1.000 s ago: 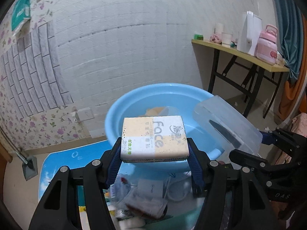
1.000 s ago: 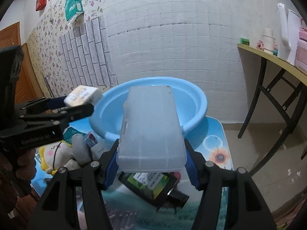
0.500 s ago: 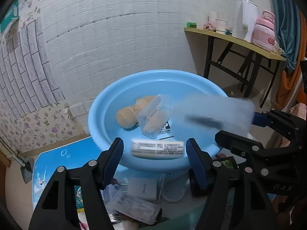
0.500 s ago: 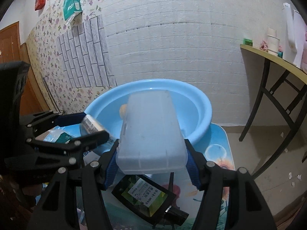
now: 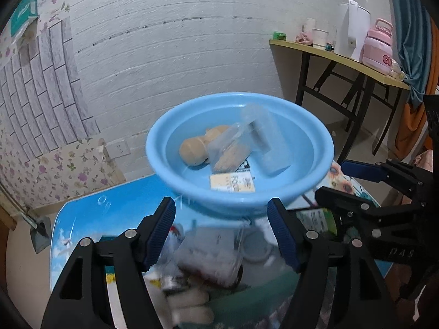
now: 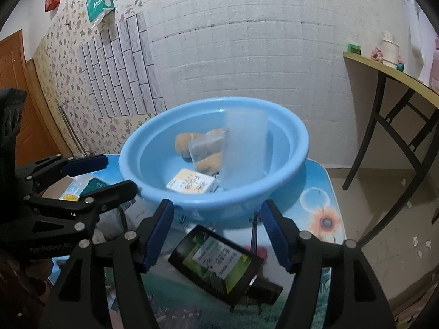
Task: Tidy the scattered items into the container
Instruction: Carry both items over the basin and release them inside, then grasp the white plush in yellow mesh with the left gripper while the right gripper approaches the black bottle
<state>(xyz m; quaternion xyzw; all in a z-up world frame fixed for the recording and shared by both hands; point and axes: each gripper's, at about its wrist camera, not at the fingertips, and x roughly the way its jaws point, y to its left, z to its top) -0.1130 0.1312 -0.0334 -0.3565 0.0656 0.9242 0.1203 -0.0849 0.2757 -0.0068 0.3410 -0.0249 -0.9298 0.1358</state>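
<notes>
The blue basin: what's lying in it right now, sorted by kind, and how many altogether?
Tan plush toy: 1
Small clear plastic box of tan sticks: 1
Large frosted translucent plastic box: 1
White-and-orange tissue pack printed "Face": 1
Total in the round blue plastic basin: 4

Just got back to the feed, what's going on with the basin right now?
Both grippers have just been opening and hold nothing. The left gripper dropped the tissue pack, and the right gripper let go of the frosted plastic box; both are now in the blue basin. A dark packet waits on the mat.
</notes>
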